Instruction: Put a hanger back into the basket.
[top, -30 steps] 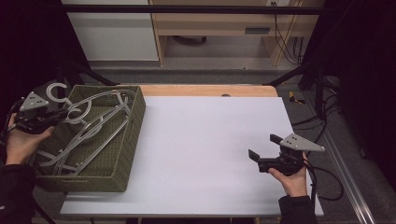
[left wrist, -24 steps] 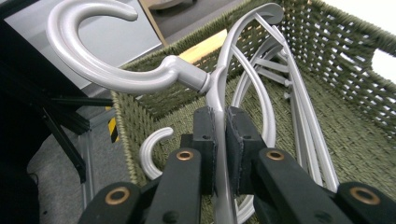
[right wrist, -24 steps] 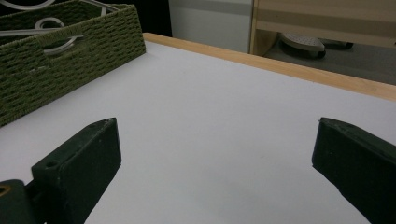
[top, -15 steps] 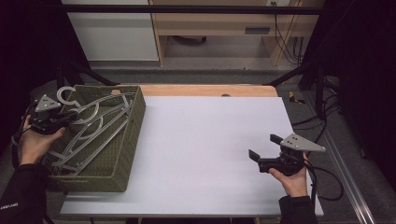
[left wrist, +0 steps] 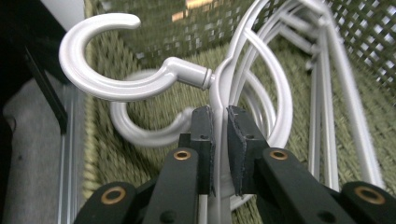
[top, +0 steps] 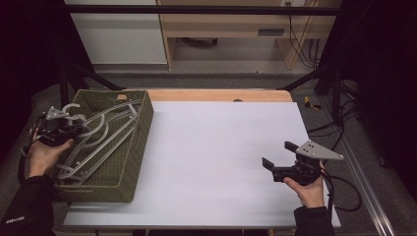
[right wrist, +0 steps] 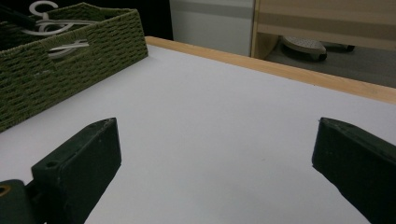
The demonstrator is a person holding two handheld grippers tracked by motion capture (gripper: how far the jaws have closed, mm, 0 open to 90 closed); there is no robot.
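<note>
A green woven basket (top: 141, 129) stands at the table's left end with several white plastic hangers (top: 105, 135) lying in it. My left gripper (top: 59, 129) is at the basket's left rim, shut on the neck of one white hanger (left wrist: 116, 88) just below its hook. In the left gripper view the two pads (left wrist: 204, 126) squeeze that neck, and the hook curls up to the left over the basket floor. My right gripper (top: 276, 155) rests low over the white table (top: 216, 147) at the right, jaws wide open with nothing between them (right wrist: 217, 135).
The basket's wall (right wrist: 70, 60) rises at the far left of the right gripper view. A wooden strip (top: 221, 95) runs along the table's far edge. Black frame rails and cables (top: 339, 132) lie off the right side.
My left hand has come down and a little nearer, lowering the gripped hanger onto the others in the basket. The right gripper has stayed where it was.
</note>
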